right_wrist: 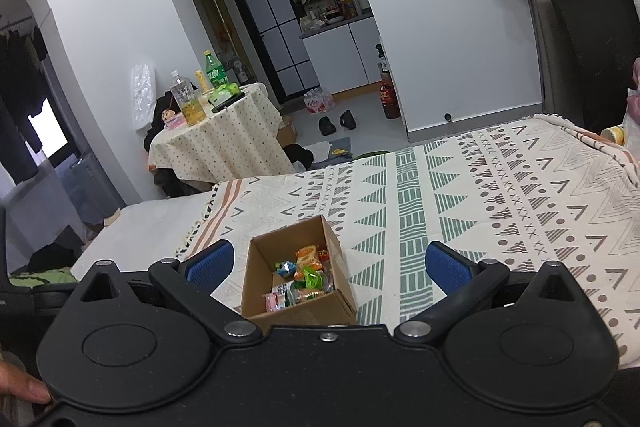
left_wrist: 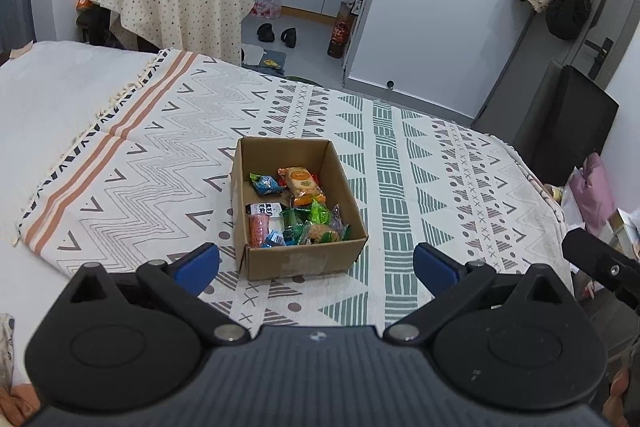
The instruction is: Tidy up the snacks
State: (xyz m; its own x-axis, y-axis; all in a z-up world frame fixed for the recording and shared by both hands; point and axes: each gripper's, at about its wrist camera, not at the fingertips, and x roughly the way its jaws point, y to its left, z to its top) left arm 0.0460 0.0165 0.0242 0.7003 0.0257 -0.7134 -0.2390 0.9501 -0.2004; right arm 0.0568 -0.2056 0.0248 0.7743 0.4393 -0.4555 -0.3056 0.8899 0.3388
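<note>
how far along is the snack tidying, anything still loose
Looks mostly done: the snacks sit piled inside the box on the blanket, and no loose packets show on the blanket around it. Nothing is in hand: the left gripper and right gripper both have open, empty jaws, held back from the box. What is left, if anything, is not visible here.

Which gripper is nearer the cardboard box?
Hard to call, maybe the right. The right gripper, open, has the cardboard box low between its fingers. The left gripper, open, faces the box just ahead.
</note>
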